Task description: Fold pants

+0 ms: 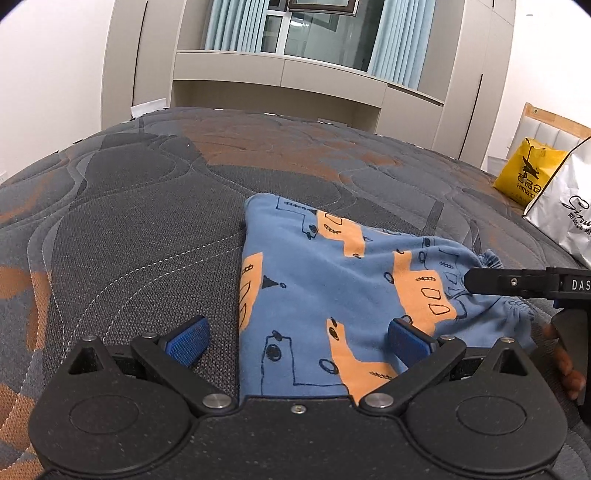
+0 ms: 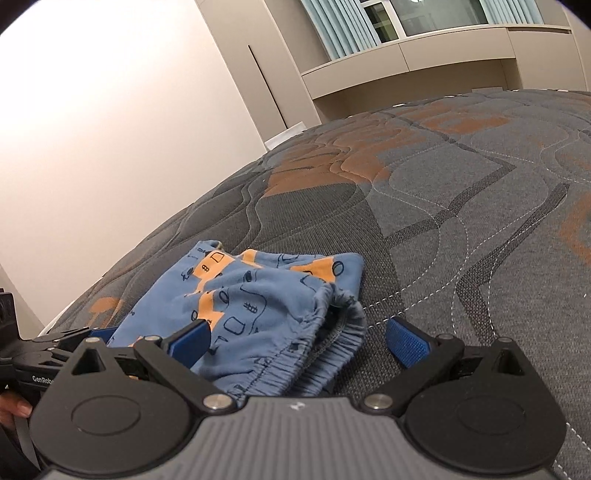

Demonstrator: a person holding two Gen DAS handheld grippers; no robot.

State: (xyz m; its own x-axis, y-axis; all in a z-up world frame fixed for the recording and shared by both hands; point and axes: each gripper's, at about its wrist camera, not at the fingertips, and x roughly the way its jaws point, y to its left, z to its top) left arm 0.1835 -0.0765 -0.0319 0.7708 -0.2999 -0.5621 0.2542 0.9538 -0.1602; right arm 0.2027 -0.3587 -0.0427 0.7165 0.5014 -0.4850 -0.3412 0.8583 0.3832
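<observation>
Grey-orange quilted mattress (image 1: 147, 206) under blue pants (image 1: 332, 280); left tongs (image 1: 297, 345), right tongs (image 2: 297, 343) spread wide, empty.

A bedroom with plain white walls (image 1: 44, 74); a quilted mattress (image 1: 147, 206) in grey with rust-orange patches fills the foreground; beyond it, beige built-in cabinets (image 1: 280, 74) frame a window (image 1: 317, 33) hung with pale blue curtains (image 1: 229, 26); the glass looks dark; a yellow shopping bag (image 1: 524, 173) and a white bag (image 1: 565, 210) sit near a wooden headboard (image 1: 554, 127).
</observation>
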